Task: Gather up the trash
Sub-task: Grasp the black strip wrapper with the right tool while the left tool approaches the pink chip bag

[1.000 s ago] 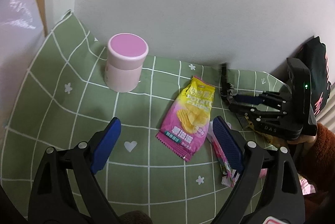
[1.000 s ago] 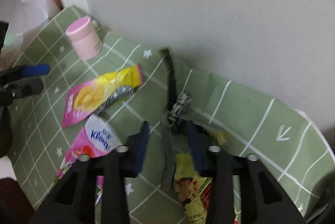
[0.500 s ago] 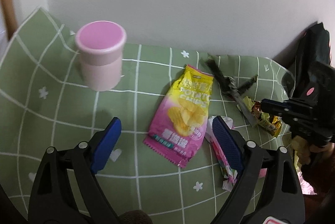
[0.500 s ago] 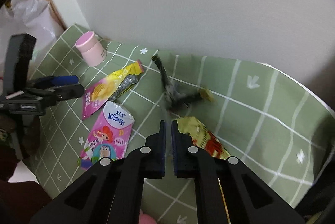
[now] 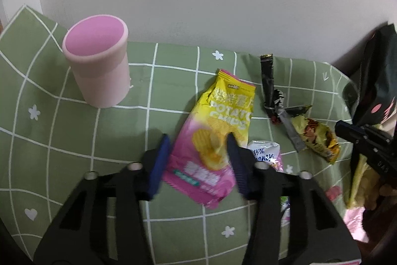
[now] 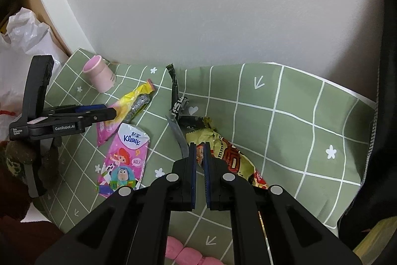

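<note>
A pink and yellow potato chips bag (image 5: 223, 111) lies flat on the green checked cloth (image 5: 74, 141). My left gripper (image 5: 198, 158) is low over its pink end with its jaws closing. The bag lies between the fingers, and I see no firm pinch. From the right wrist view the left gripper (image 6: 109, 111) reaches the same chips bag (image 6: 134, 99) from the left. My right gripper (image 6: 199, 148) is shut above a yellow and red snack wrapper (image 6: 230, 156), with nothing visibly held. A grey strip (image 6: 177, 131) and a black wrapper (image 6: 175, 84) lie just beyond it.
A pink cup (image 5: 99, 61) stands upright at the back left near the white wall. A pink Kleenex tissue pack (image 6: 124, 158) lies beside the chips bag. A black bag (image 5: 377, 71) stands at the right edge, and a white plastic bag (image 6: 24, 34) is off the cloth at left.
The left gripper has come down and forward over the chips bag and its jaws have narrowed around it. The right gripper shut near the black wrappers, then rose and drew back.
</note>
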Demonstrator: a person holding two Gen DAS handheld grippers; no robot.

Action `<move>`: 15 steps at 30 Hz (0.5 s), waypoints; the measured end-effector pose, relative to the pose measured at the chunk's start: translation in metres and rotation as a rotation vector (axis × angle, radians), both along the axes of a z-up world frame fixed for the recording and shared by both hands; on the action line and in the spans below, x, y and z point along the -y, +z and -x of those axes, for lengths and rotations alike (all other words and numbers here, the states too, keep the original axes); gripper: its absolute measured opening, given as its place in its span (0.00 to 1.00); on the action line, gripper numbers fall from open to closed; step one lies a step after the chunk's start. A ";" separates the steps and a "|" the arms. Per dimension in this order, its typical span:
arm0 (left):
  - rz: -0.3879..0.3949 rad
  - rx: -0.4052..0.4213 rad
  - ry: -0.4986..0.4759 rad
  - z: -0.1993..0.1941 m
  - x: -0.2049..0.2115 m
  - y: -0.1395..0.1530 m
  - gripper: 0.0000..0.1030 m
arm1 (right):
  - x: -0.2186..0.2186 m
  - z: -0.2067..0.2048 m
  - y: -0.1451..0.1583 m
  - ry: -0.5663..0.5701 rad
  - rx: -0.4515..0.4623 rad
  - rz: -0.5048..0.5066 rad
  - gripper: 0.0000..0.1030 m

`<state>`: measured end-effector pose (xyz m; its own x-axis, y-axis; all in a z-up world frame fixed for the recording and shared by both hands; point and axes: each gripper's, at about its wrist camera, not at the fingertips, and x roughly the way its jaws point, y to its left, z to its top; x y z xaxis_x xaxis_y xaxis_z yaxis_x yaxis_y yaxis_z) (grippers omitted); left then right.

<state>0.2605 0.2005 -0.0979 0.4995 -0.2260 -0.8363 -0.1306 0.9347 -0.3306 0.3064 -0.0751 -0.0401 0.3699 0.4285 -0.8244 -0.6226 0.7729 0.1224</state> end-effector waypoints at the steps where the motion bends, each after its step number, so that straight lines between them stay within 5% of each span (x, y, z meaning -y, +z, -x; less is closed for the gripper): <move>1: 0.011 0.004 0.002 0.001 -0.001 0.001 0.27 | -0.001 0.002 0.001 -0.003 0.003 -0.004 0.06; 8: 0.033 0.101 -0.015 0.019 0.002 0.026 0.07 | 0.004 0.022 0.013 -0.032 0.040 -0.035 0.06; 15: 0.048 0.168 -0.031 0.032 -0.001 0.039 0.05 | 0.019 0.035 0.018 -0.067 0.044 -0.068 0.07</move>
